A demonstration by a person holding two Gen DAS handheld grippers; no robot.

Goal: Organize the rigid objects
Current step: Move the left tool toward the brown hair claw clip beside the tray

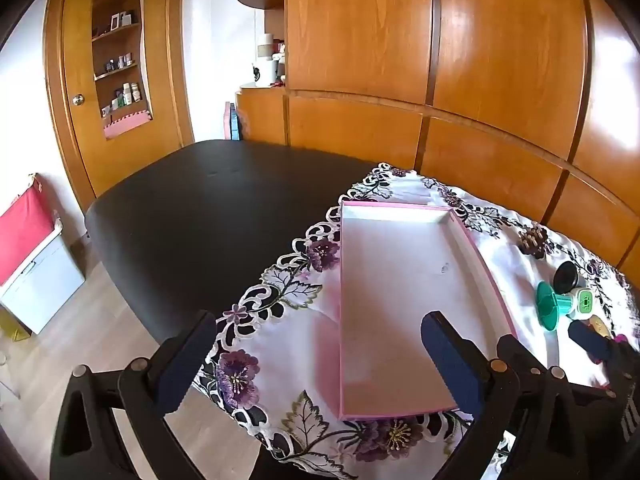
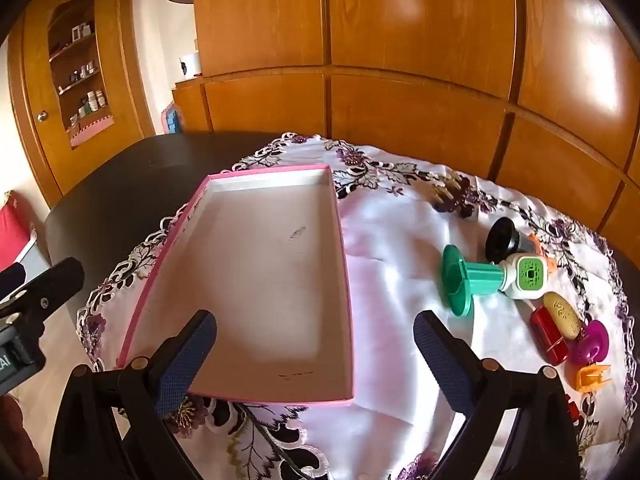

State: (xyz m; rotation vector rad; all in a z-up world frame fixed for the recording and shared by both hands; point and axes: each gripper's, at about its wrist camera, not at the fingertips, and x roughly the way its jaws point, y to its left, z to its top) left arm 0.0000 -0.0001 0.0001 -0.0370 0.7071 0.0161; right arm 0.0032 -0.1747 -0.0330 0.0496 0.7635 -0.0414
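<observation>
On the tabletop (image 2: 100, 200), a floral cloth (image 2: 400, 232) is carrying a pink box (image 2: 260, 280), lying below both released hand-held grippers, left (image 1: 320, 360) and right (image 2: 316, 360); toys (image 2: 520, 280) are sitting right of the box.

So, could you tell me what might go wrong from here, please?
1. The green-handled stamp lies on its side against the black cap; gripping it could knock the cap rolling.
2. The small items sit on a loose embroidered cloth; fingers could snag it.
3. The empty pink box is shallow; dropped pieces might bounce out.
</observation>
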